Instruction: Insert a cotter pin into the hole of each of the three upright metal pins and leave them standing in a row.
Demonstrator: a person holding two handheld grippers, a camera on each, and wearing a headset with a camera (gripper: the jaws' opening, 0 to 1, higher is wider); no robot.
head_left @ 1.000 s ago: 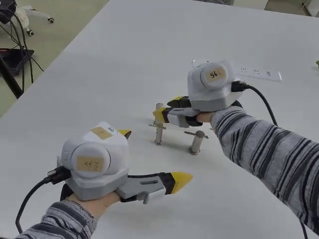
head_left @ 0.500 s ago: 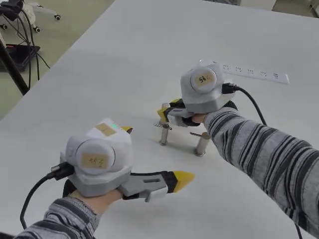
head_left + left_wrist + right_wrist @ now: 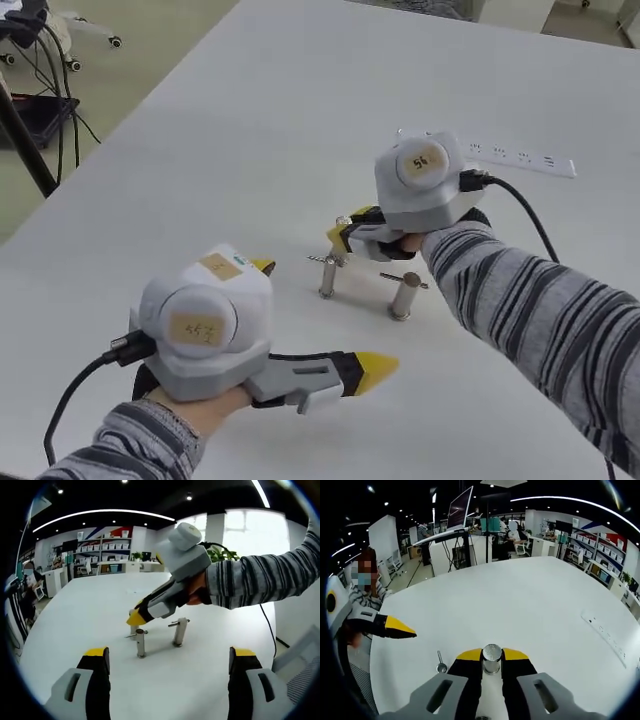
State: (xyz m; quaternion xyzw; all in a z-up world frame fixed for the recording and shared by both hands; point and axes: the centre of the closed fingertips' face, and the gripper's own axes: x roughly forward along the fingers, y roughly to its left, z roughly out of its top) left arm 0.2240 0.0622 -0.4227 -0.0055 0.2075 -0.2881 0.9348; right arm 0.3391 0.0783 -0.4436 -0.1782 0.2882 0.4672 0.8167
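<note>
Clamped with the fingers of the right gripper (image 3: 345,233) around the head of the far pin (image 3: 492,655), upright on the tabletop (image 3: 200,140). Most likely gripped that way to steady it, or to slide it into line without tipping it over.

Just beside it, set upright and let go: the near pin (image 3: 326,280) and the side pin (image 3: 401,299), each with a cotter pin (image 3: 318,260) crosswise through the top. Probably finished, hence untouched. No telling about a cotter pin in the far pin, with the hole hidden behind the fingers.

Held low and well apart from all three: the left gripper (image 3: 169,653), fingers spread wide and empty. Apparently parked out of the way, yet aimed at the pins and ready to help.

Judging by this, close to the end, with little beyond straightening the row to do.
</note>
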